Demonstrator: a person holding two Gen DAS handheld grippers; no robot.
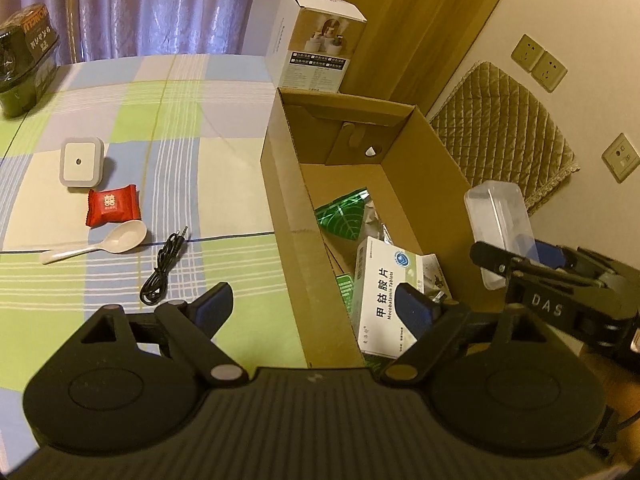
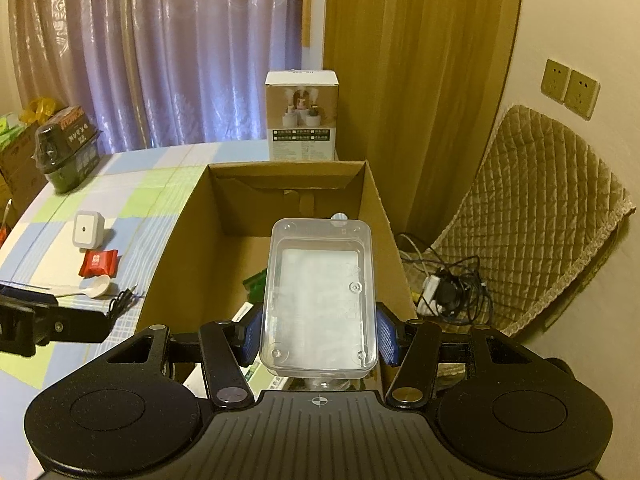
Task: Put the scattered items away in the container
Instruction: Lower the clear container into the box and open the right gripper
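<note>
On the checked tablecloth [image 1: 120, 120] a night light [image 1: 81, 161], red candy [image 1: 113, 210], spoon [image 1: 116, 239] and black cable [image 1: 164, 270] lie left of the cardboard box [image 1: 288, 216]. The right gripper [image 2: 318, 334] clamps a clear plastic case [image 2: 320, 296] above the box, while the left gripper [image 1: 316, 308] is wide open and empty. Only the left wrist view shows the tablet pack [image 1: 384, 296] inside.

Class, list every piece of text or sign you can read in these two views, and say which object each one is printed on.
"甲钴胺片" and "Mecobalamin Tablets": white medicine box inside the cardboard box.
"DAS": right hand-held gripper, seen from the left wrist view.
"囍" symbol: red candy wrapper; the small text beneath is unreadable.
White product box: label rows too small to read.
Dark package: lettering upside down, blurred, unreadable.
</note>
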